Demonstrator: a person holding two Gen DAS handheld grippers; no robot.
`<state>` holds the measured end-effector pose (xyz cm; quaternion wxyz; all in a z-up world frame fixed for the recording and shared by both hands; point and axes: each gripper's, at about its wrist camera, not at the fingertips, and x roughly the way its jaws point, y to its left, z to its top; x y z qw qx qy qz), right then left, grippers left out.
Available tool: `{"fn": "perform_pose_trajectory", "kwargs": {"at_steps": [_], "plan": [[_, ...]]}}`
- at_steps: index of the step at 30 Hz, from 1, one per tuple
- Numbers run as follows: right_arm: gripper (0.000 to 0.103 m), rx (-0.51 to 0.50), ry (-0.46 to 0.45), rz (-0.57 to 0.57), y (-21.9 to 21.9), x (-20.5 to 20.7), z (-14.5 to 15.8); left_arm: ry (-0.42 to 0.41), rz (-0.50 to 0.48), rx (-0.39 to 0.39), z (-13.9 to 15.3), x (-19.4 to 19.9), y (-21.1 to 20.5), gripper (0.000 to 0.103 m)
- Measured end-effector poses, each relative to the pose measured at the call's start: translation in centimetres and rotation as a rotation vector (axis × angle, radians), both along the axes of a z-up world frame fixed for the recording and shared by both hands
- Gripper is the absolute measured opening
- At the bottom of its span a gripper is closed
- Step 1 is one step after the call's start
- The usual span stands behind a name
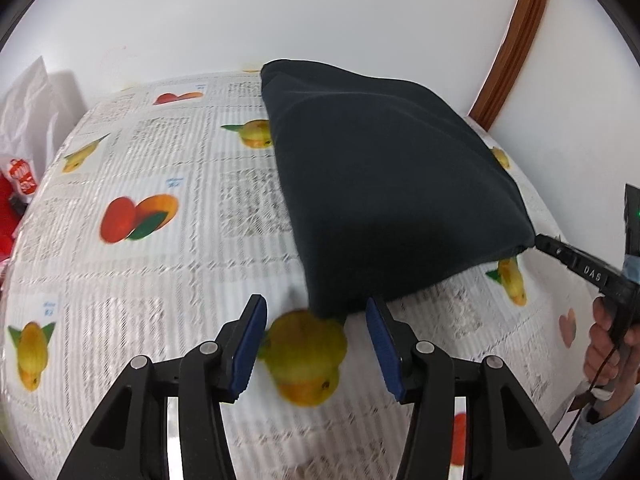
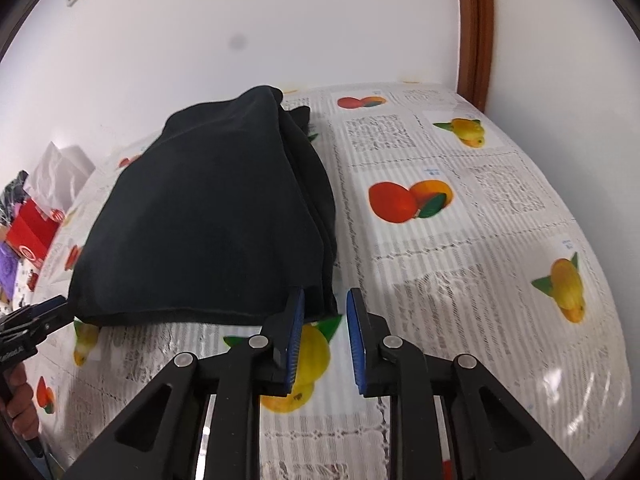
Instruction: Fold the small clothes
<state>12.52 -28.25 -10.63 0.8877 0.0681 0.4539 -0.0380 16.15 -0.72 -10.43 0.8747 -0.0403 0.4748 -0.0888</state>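
Note:
A dark navy garment [image 1: 384,184] lies folded in layers on the fruit-print tablecloth [image 1: 160,280]; it also shows in the right wrist view [image 2: 208,216]. My left gripper [image 1: 316,310] is open, its blue pads either side of the garment's near left corner. My right gripper [image 2: 325,296] is open at the garment's near right corner, its left pad against the cloth's edge. In the left wrist view the right gripper [image 1: 538,240] touches the garment's right corner. In the right wrist view the left gripper [image 2: 64,304] sits at the left corner.
The table stands against a white wall [image 1: 320,12] with a brown wooden frame [image 1: 516,44] at the right. A white bag [image 1: 28,108] and red packaging [image 2: 32,232] lie beyond the table's left edge. The tablecloth [image 2: 480,240] extends to the garment's right.

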Motion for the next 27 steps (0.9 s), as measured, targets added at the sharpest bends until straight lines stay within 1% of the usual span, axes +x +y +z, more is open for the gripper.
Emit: {"fn": "perform_pose_trajectory", "kwargs": {"at_steps": [3, 5, 6, 9, 11, 12, 15, 17, 18, 19, 20, 21, 23, 24, 27], "plan": [[0.024, -0.027, 0.016, -0.02, 0.3, -0.9, 0.7, -0.001, 0.015, 0.002, 0.6, -1.2, 0.4, 0.051], [0.028, -0.034, 0.02, -0.04, 0.3, -1.6, 1.3, -0.013, 0.035, 0.014, 1.5, -1.9, 0.5, 0.056], [0.029, -0.038, 0.016, -0.043, 0.4, -2.0, 1.7, -0.028, 0.048, 0.019, 2.1, -2.3, 0.5, 0.057], [0.035, -0.051, -0.02, -0.052, 0.9, -4.0, 4.0, -0.079, 0.064, 0.022, 4.3, -3.6, 0.3, 0.065], [0.043, -0.066, -0.047, -0.054, 1.5, -5.3, 5.7, -0.113, 0.074, 0.029, 5.6, -4.8, 0.1, 0.069], [0.045, -0.077, -0.063, -0.051, 1.9, -6.2, 6.6, -0.13, 0.078, 0.038, 6.3, -5.6, -0.1, 0.07], [0.055, -0.102, -0.093, -0.043, 2.8, -8.5, 8.7, -0.149, 0.084, 0.051, 7.5, -7.3, -0.5, 0.072], [0.066, -0.117, -0.095, -0.05, 3.2, -9.9, 9.6, -0.161, 0.089, 0.057, 8.1, -8.5, -0.7, 0.074], [0.067, -0.129, -0.108, -0.058, 3.5, -11.0, 10.2, -0.169, 0.095, 0.062, 8.4, -9.4, -0.7, 0.075], [0.072, -0.137, -0.122, -0.061, 3.7, -11.8, 10.5, -0.174, 0.1, 0.065, 8.7, -9.9, -0.7, 0.076], [0.079, -0.148, -0.14, -0.058, 4.0, -12.7, 10.9, -0.182, 0.108, 0.07, 9.0, -10.4, -0.7, 0.079], [0.083, -0.158, -0.159, -0.054, 4.2, -13.6, 11.3, -0.191, 0.117, 0.076, 9.3, -11.1, -0.6, 0.081], [0.094, -0.173, -0.175, -0.063, 4.6, -15.0, 11.9, -0.207, 0.131, 0.085, 9.8, -12.3, -0.4, 0.084], [0.097, -0.174, -0.177, -0.076, 4.6, -15.9, 12.1, -0.211, 0.137, 0.091, 10.0, -12.8, -0.5, 0.085], [0.098, -0.147, -0.185, -0.086, 4.4, -17.7, 12.6, -0.223, 0.139, 0.101, 10.6, -14.4, -0.6, 0.086]]}}
